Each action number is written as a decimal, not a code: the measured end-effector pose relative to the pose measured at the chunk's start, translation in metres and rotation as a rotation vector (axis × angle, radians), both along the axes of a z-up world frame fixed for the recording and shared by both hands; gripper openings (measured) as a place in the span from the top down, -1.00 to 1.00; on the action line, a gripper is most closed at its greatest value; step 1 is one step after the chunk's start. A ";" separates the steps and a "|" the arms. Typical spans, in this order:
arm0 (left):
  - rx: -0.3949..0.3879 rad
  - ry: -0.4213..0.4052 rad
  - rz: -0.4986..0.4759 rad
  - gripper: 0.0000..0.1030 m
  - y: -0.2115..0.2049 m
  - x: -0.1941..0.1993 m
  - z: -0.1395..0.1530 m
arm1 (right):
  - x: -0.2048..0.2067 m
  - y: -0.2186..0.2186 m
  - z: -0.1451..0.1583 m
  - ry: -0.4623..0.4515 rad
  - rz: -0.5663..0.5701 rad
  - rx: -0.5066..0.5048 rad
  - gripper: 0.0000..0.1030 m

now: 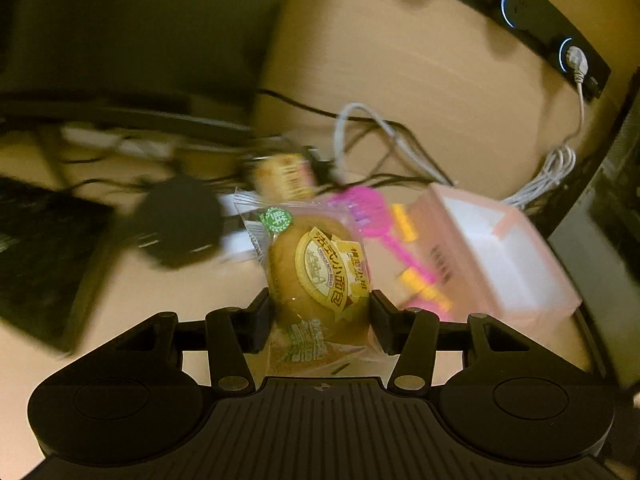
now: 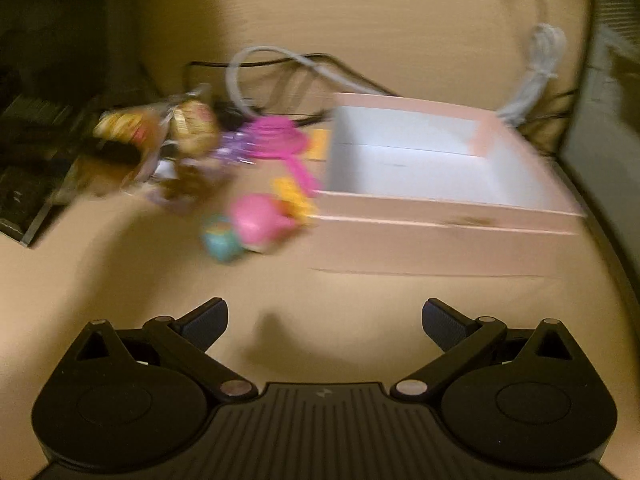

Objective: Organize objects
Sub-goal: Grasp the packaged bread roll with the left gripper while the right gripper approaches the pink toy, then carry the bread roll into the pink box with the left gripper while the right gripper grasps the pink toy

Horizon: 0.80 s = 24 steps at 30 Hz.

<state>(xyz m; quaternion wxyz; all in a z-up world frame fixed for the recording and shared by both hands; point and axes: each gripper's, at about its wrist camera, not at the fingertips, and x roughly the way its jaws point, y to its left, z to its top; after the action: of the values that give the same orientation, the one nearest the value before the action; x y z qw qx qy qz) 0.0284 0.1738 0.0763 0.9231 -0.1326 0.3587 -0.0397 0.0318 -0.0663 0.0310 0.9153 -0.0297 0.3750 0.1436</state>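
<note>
My left gripper [image 1: 322, 312] is shut on a small wrapped bread bun [image 1: 316, 276] in clear plastic with a yellow label, held above the desk. Behind it lie a pink plastic toy [image 1: 370, 216], yellow pieces [image 1: 416, 284] and another wrapped snack [image 1: 284, 176]. The pale pink box [image 1: 516, 256] with a white inside stands to the right. In the right wrist view my right gripper [image 2: 325, 320] is open over bare desk with nothing between its fingers. Ahead of it sit the pink box [image 2: 440, 232], a pink and teal toy [image 2: 244, 228], the pink toy [image 2: 276, 140] and blurred wrapped snacks [image 2: 176, 128].
A tangle of black and white cables [image 1: 376, 136] runs behind the objects. A black socket strip with lit rings [image 1: 516, 8] lines the back wall. A black round device [image 1: 180, 220] and a dark keyboard [image 1: 36, 256] lie at the left.
</note>
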 end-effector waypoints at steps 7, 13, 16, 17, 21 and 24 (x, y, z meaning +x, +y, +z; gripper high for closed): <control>-0.043 0.056 0.063 -0.07 0.064 -0.060 -0.010 | 0.023 0.070 -0.016 -0.045 -0.039 -0.014 -0.84; 0.007 0.018 0.074 -0.07 0.090 -0.093 -0.005 | 0.030 0.083 -0.023 -0.097 -0.082 0.001 -0.82; -0.022 0.063 0.059 -0.07 0.095 -0.094 -0.009 | 0.042 0.081 -0.025 -0.061 -0.127 -0.002 -0.82; -0.022 0.067 0.053 -0.07 0.095 -0.093 -0.010 | 0.049 0.081 -0.026 -0.046 -0.150 0.007 -0.82; -0.031 0.071 0.047 -0.07 0.091 -0.088 -0.014 | 0.068 0.082 -0.026 -0.019 -0.214 0.000 -0.50; -0.026 0.094 0.023 -0.07 0.079 -0.081 -0.014 | 0.062 0.084 -0.016 0.016 -0.140 -0.037 -0.05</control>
<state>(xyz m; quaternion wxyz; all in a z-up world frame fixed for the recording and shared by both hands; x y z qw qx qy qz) -0.0522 0.2530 0.0619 0.9040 -0.1504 0.3994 -0.0274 0.0934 0.0179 0.0148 0.9195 -0.0193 0.3859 0.0723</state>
